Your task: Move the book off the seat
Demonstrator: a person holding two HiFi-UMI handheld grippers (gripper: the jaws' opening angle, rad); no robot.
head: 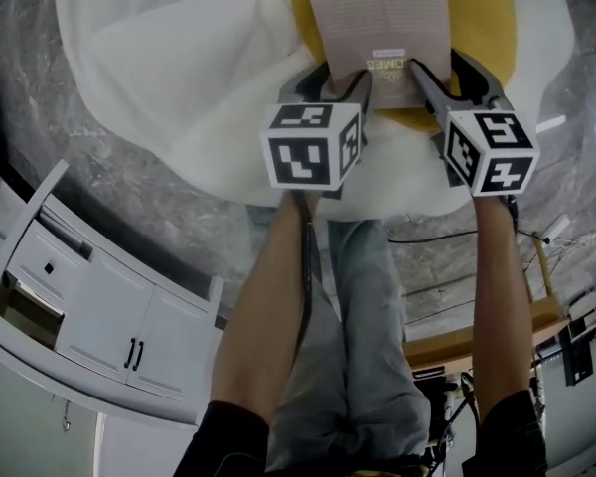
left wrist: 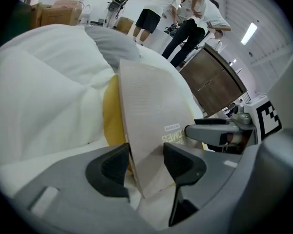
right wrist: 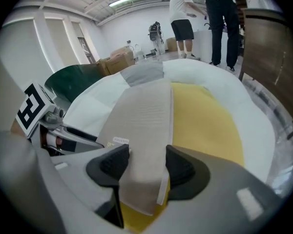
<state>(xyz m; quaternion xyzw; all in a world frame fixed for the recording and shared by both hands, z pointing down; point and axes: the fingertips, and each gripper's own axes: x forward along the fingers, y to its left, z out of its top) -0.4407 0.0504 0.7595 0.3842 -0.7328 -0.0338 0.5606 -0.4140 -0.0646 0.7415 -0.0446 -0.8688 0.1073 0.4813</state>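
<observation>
Head view: you look steeply down at a white cushioned seat [head: 179, 68] filling the frame from 10 to 1 o'clock. A yellow cushion [head: 487, 18] lies on it at 12 o'clock, and the book [head: 377, 18], beige with its cover up, lies on that cushion. Your left gripper [head: 343, 76] reaches the book's near end from 7 o'clock and your right gripper [head: 442, 73] from 5 o'clock, each with a black-and-white marker cube behind it. Your forearms and legs run down to 6 o'clock. A white cabinet [head: 99, 316] stands at 8 o'clock on a grey marbled floor [head: 79, 182].

Left gripper view: the jaws stand wide apart at 6 o'clock, and a near corner of the book [left wrist: 151, 106] sits between them. The pad at 7 o'clock is right against the book's edge, and the pad at 5 o'clock stands clear of the cover. The right gripper [left wrist: 219, 133] shows at 3 o'clock. The seat [left wrist: 44, 91] swells at 9 o'clock. People [left wrist: 185, 18] stand far off at 12 o'clock.

Right gripper view: the jaws are wide apart here too, with the book's [right wrist: 141, 116] other near corner between them. A gap shows between the book and the pad at 5 o'clock. The yellow cushion [right wrist: 205, 121] spreads towards 3 o'clock. The left gripper [right wrist: 63, 130] shows at 9 o'clock. Cardboard boxes [right wrist: 119, 57] sit at 11 o'clock.
</observation>
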